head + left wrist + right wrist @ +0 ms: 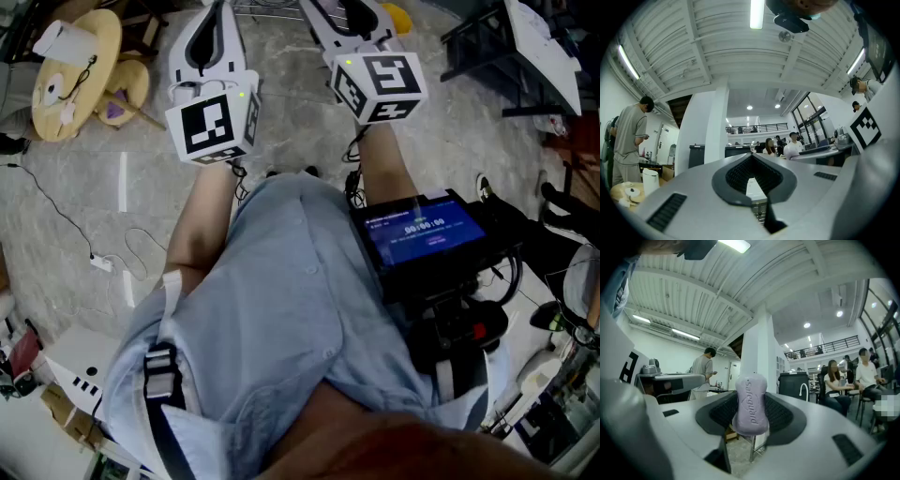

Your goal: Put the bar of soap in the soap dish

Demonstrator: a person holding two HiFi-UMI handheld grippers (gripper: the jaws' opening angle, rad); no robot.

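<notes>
A lilac bar of soap (751, 405) stamped "Safeguard" stands upright between the dark ribbed pads (780, 413) of my right gripper (751, 420), which is shut on it. In the left gripper view, my left gripper (751, 158) is shut at the tips with nothing between its pads (736, 176). The head view shows both grippers held up in front of the person's chest, left gripper (214, 33) and right gripper (349, 17) side by side, each with its marker cube; their tips reach the top edge. No soap dish shows in any view.
Both gripper views look level across an open hall with a white pillar (759, 366), desks, a standing person (629, 138) and seated people (834, 380). Below, a round wooden table (80, 70), floor cables (94, 253), and a blue-screened device (427, 230) on the person's chest.
</notes>
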